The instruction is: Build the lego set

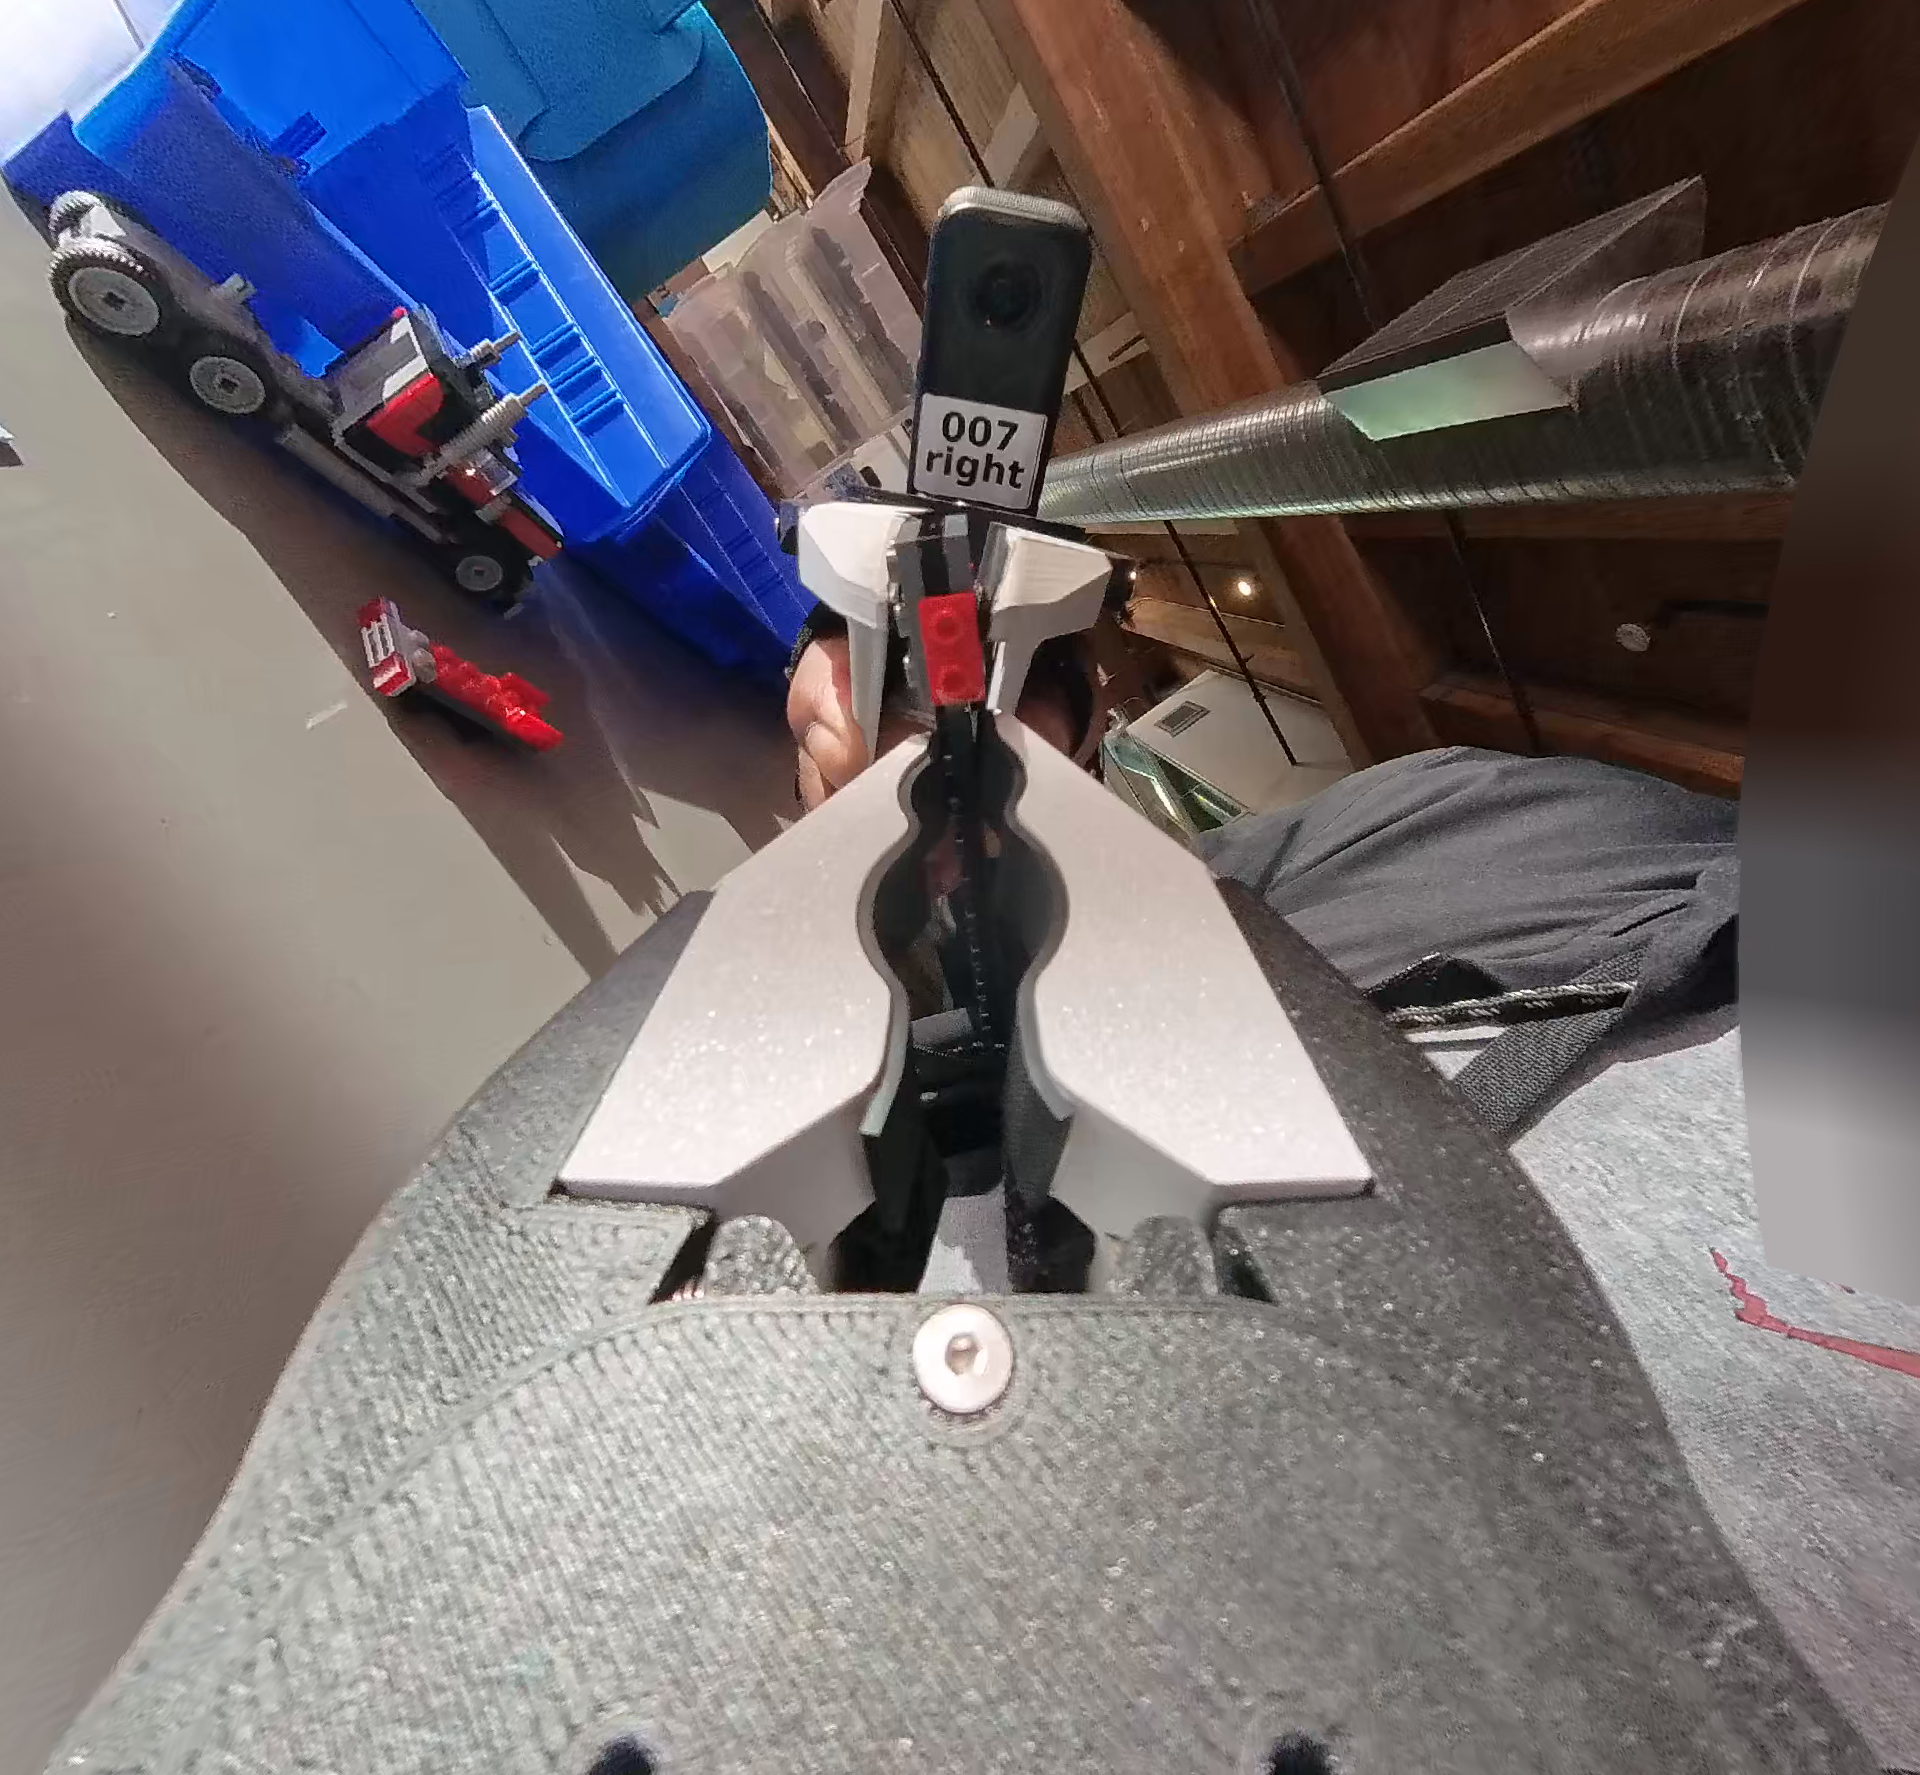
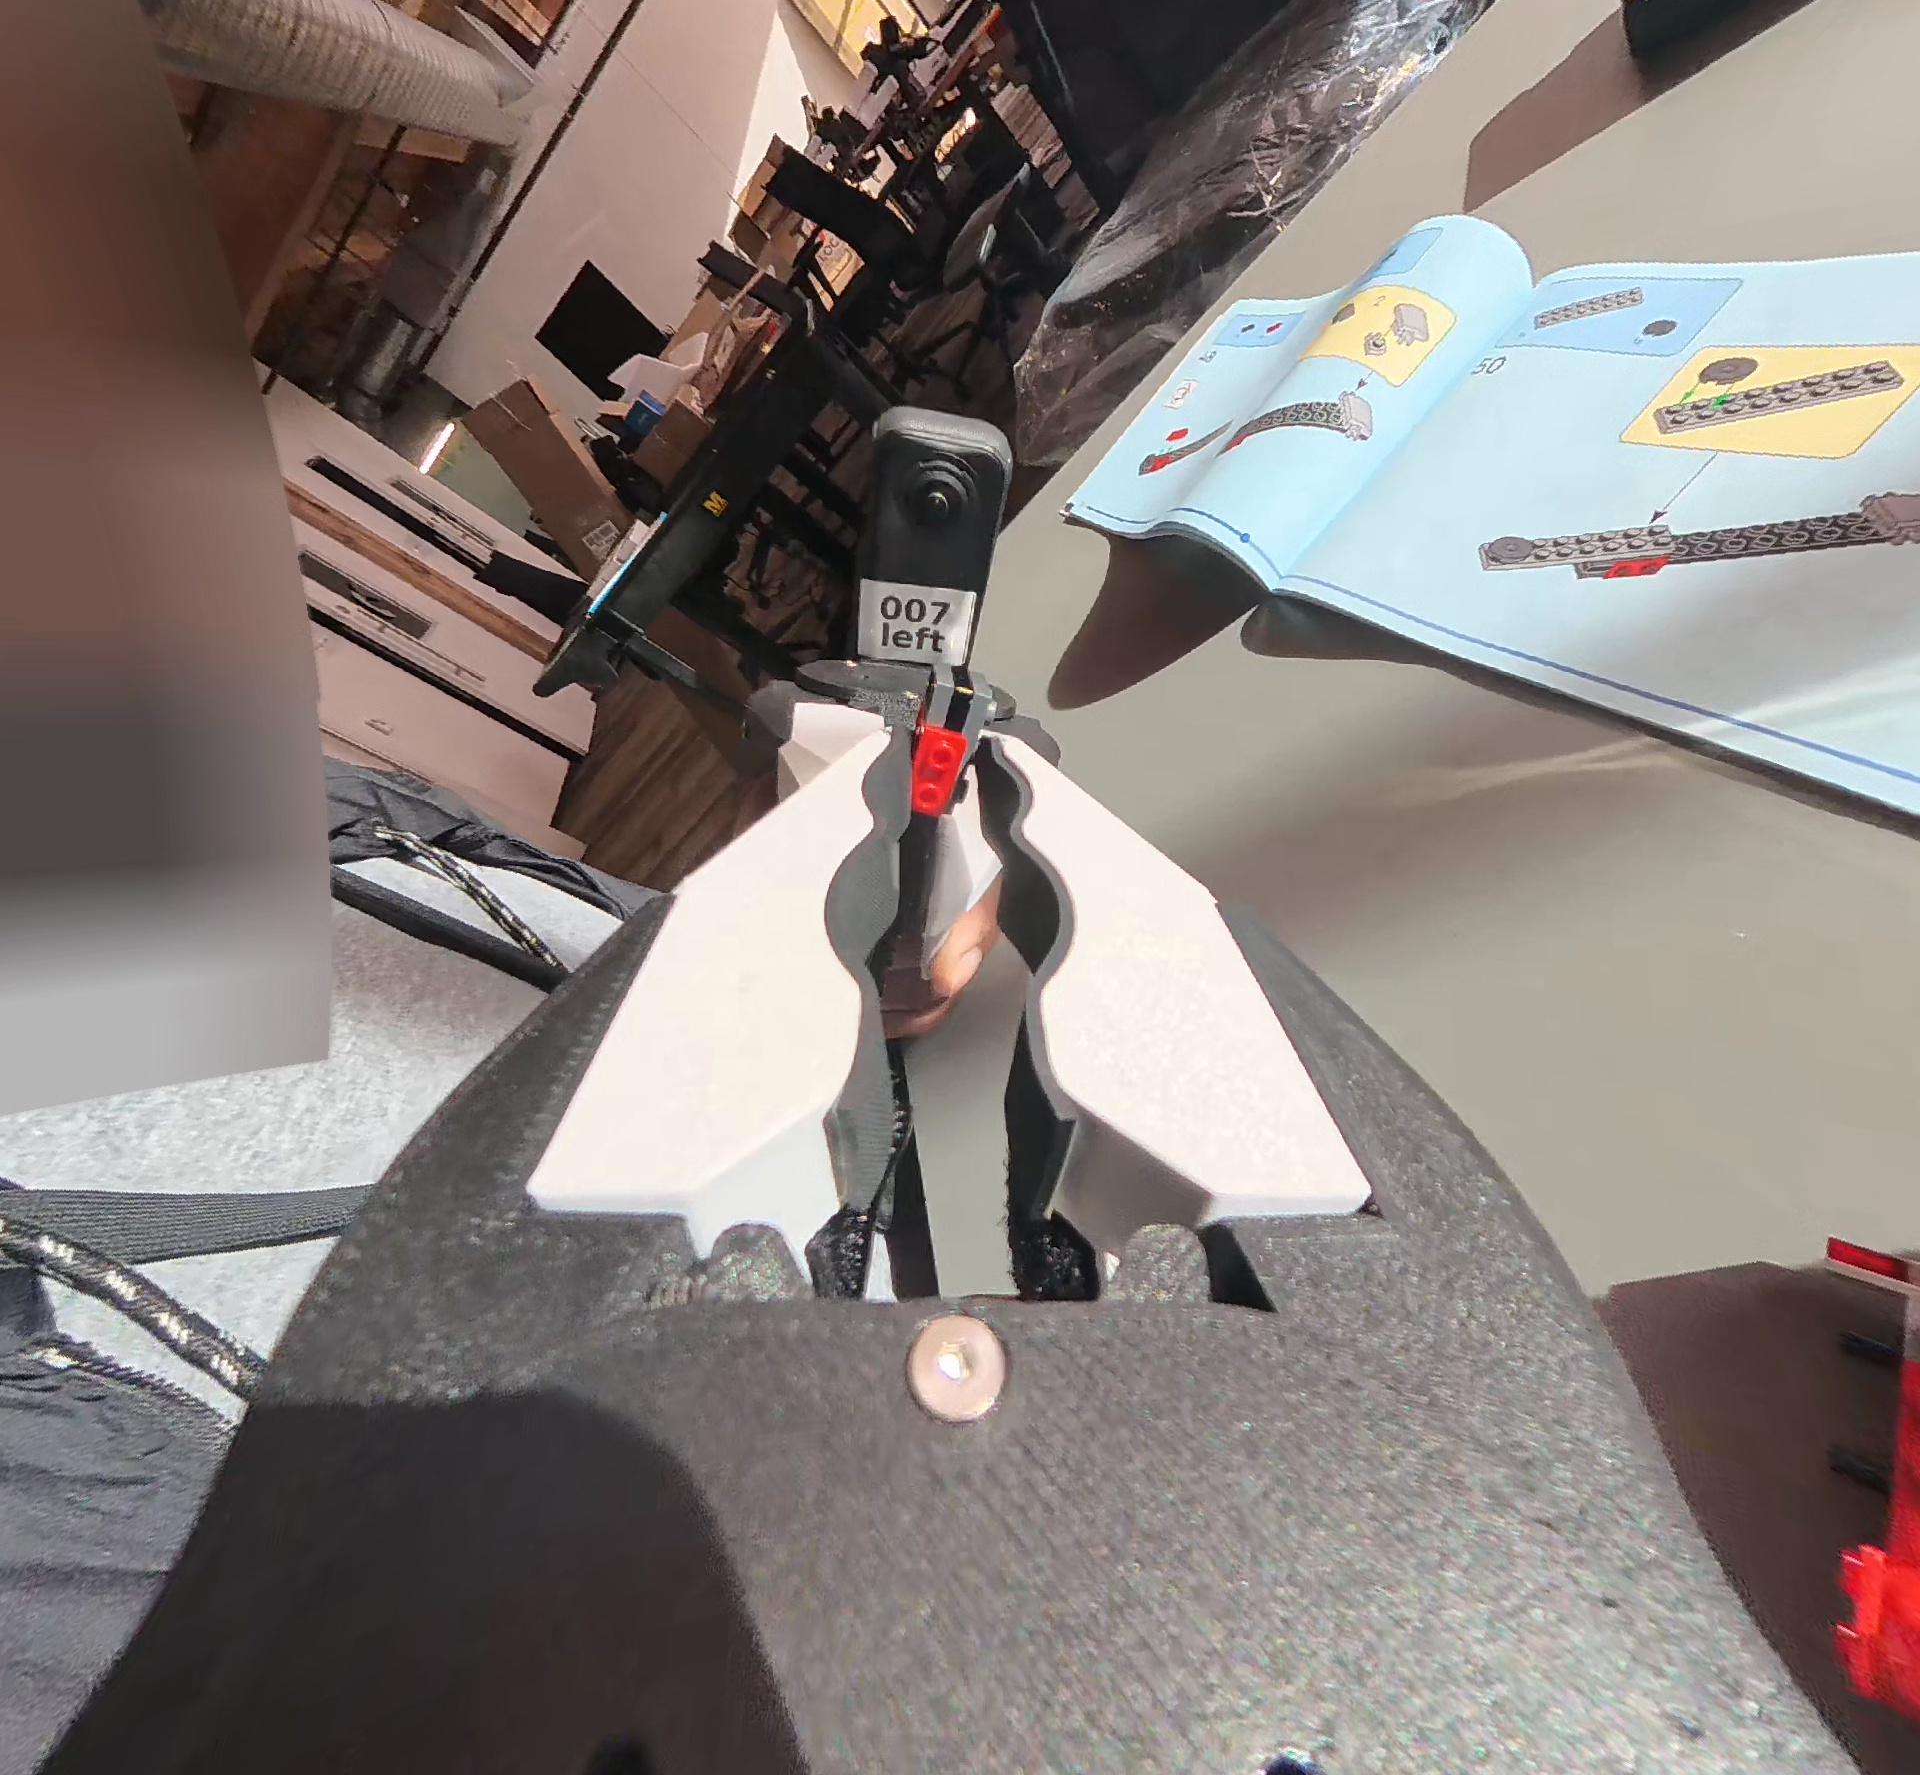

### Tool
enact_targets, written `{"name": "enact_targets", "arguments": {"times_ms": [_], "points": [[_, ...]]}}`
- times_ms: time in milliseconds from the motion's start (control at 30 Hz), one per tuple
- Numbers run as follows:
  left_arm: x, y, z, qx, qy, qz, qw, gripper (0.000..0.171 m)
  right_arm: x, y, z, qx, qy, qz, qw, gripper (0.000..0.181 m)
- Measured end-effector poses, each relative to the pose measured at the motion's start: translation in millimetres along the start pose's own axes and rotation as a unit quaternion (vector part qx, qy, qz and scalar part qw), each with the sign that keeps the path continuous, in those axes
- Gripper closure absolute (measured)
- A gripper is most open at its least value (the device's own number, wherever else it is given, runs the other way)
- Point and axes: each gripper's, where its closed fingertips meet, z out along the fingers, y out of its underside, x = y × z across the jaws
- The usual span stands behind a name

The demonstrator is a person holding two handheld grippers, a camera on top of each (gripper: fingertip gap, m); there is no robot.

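My two grippers meet tip to tip above the grey table (image 1: 208, 894). My left gripper (image 1: 961, 754) is shut on a long thin black lego plate (image 1: 971, 894), seen edge-on between its fingers. My right gripper (image 1: 940, 697) faces it and is shut on the far end of the same assembly, where a small red plate (image 1: 954, 650) sits on grey and black pieces. In the right wrist view my right gripper (image 2: 940, 759) closes around the red plate (image 2: 935, 767), with the left gripper directly behind it. A hand shows behind each gripper.
A partly built lego truck (image 1: 312, 395) stands by blue bins (image 1: 468, 167), with a red lego sub-assembly (image 1: 457, 676) on the table nearby. An open instruction booklet (image 2: 1507, 437) lies on the table. Red pieces (image 2: 1881, 1621) show at the right edge. My left and right fingertips are right by each other.
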Motion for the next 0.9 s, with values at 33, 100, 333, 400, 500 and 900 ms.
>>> {"name": "enact_targets", "arguments": {"times_ms": [33, 100, 333, 400, 500, 900], "points": [[-0.2, 0.1, 0.2, 0.000, -0.001, 0.001, 1.000, 0.166, 0.0, 0.0, -0.1, 0.001, -0.001, 0.001, 1.000, 0.167], [-0.3, -0.3, 0.1, 0.002, 0.000, -0.001, 1.000, 0.166, 0.3, -0.2, -0.2, 0.003, -0.001, -0.001, 1.000, 0.167], [0.5, -7.2, -2.3, 0.025, 0.016, -0.022, 0.999, 0.167, 6.2, 0.7, -2.0, 0.011, 0.006, 0.008, 1.000, 0.146], [0.4, -7.0, -2.4, 0.024, 0.014, -0.018, 0.999, 0.167, 5.2, 1.0, -2.1, 0.013, 0.003, 0.008, 1.000, 0.149], [0.3, -5.2, -1.1, 0.019, 0.009, -0.010, 1.000, 0.167, 2.3, 1.2, -1.1, 0.014, -0.004, 0.005, 1.000, 0.158], [-2.4, -1.5, -0.8, 0.002, -0.018, 0.027, 0.999, 0.166, -1.9, 4.2, -1.4, 0.016, -0.008, -0.006, 1.000, 0.168]]}}
